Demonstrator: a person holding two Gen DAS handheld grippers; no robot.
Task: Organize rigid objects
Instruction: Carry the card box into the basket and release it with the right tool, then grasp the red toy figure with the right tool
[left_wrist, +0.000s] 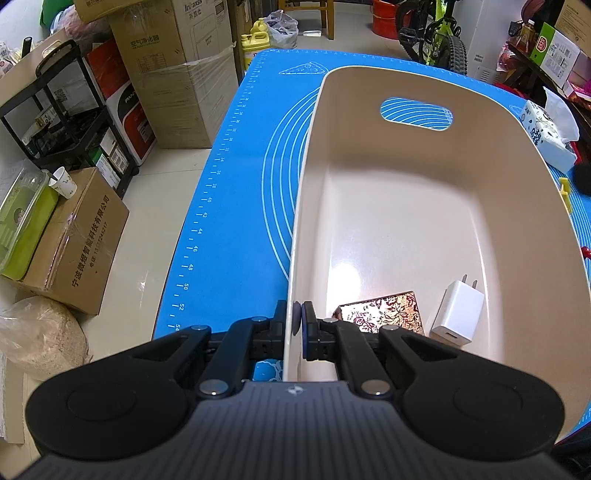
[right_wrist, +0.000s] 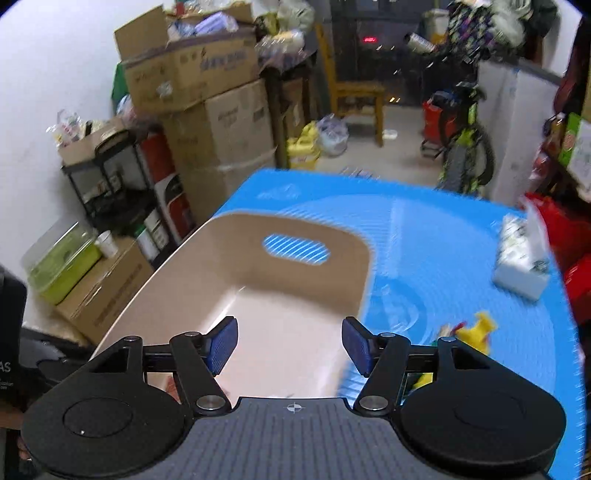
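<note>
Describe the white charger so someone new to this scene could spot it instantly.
Start at the cream bin on the blue mat. On its floor, at the near end, the white charger lies beside a patterned box; it alone is plain white with two prongs.

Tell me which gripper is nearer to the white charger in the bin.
Left. The left gripper is clamped on the bin wall close beside the white charger. The right gripper hovers open above the bin, and its view doesn't show the charger.

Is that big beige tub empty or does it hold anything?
Not empty: the tub holds a white charger and a small patterned box on its floor.
</note>
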